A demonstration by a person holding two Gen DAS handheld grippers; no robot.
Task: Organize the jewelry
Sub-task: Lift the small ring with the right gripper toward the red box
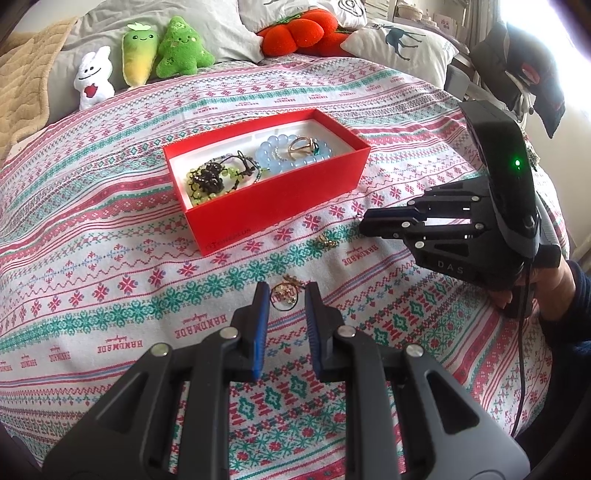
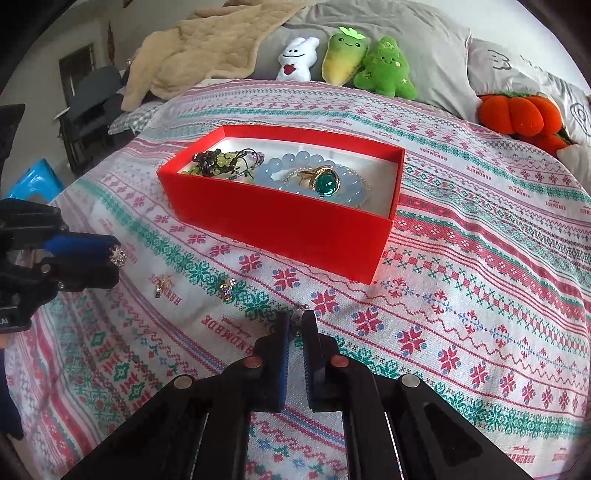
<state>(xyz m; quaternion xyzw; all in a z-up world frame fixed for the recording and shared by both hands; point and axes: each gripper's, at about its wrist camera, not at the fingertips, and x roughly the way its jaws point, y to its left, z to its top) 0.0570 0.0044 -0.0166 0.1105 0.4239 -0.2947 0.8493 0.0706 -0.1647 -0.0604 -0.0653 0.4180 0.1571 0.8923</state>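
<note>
A red box (image 1: 280, 199) (image 2: 295, 225) on the patterned bedspread holds a pale blue bead bracelet (image 1: 273, 155) (image 2: 295, 162), a gold ring with a green stone (image 2: 325, 182) (image 1: 304, 146) and dark and green beaded pieces (image 1: 214, 177) (image 2: 221, 160). My left gripper (image 1: 284, 293) (image 2: 114, 264) is partly closed around a gold sparkly ring (image 1: 283, 295) (image 2: 119, 254) on the cloth. My right gripper (image 2: 294, 321) (image 1: 364, 221) is nearly shut on a small thin piece (image 2: 295, 326) that is mostly hidden. Small gold pieces (image 1: 325, 242) (image 2: 228, 288) (image 2: 161, 285) lie loose on the cloth.
Plush toys (image 1: 147, 55) (image 2: 347, 59) and an orange pumpkin cushion (image 2: 521, 114) (image 1: 299, 31) line the pillows at the far side. A beige blanket (image 2: 207, 48) lies at the back. The bed edge, a blue stool (image 2: 33, 181) and a chair are left in the right wrist view.
</note>
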